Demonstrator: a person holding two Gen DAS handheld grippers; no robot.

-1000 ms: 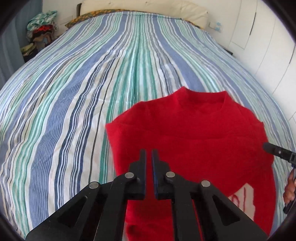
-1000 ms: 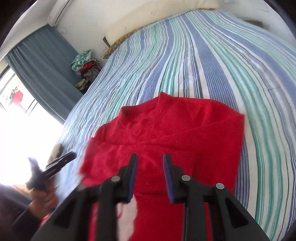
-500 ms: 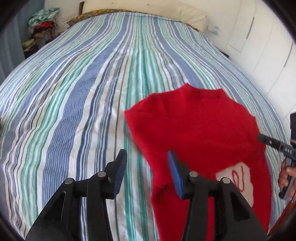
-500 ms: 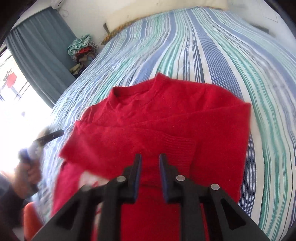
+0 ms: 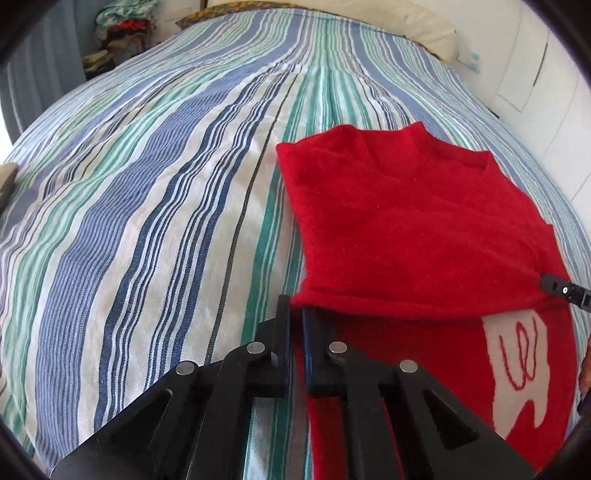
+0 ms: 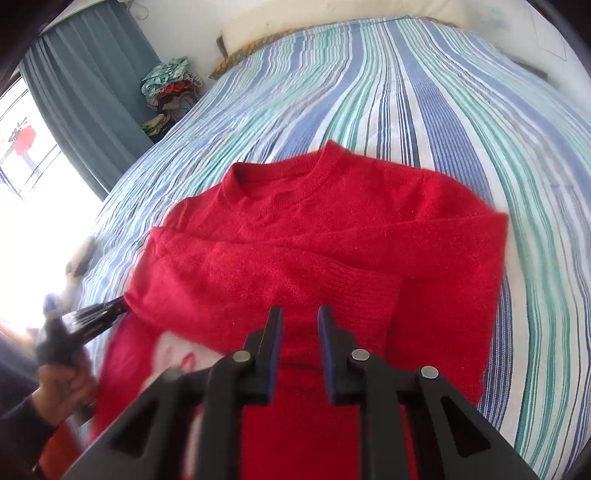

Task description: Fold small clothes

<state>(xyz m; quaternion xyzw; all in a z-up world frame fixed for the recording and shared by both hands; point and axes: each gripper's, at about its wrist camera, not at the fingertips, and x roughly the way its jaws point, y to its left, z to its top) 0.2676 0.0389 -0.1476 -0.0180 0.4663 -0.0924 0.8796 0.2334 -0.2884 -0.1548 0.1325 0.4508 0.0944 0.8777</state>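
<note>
A small red sweater (image 5: 406,221) lies on the striped bed, sleeves folded across its body, with a white patch (image 5: 517,362) showing near the hem. It also shows in the right wrist view (image 6: 332,240). My left gripper (image 5: 297,314) is shut on the sweater's left edge at a fold; it shows at the left of the right wrist view (image 6: 107,312). My right gripper (image 6: 300,314) hovers over the sweater's lower middle with its jaws a little apart and nothing between them. Its tip shows at the right of the left wrist view (image 5: 554,286).
The striped bedspread (image 5: 147,221) stretches wide to the left and beyond the sweater. Pillows (image 6: 332,22) lie at the headboard. A pile of clothes (image 6: 170,88) sits by the grey curtain (image 6: 92,92). White cabinet doors (image 5: 546,74) stand on the right.
My left gripper was open beside the sweater half a second ago and has closed on its left edge. My right gripper's jaws have opened slightly. The white patch is more covered.
</note>
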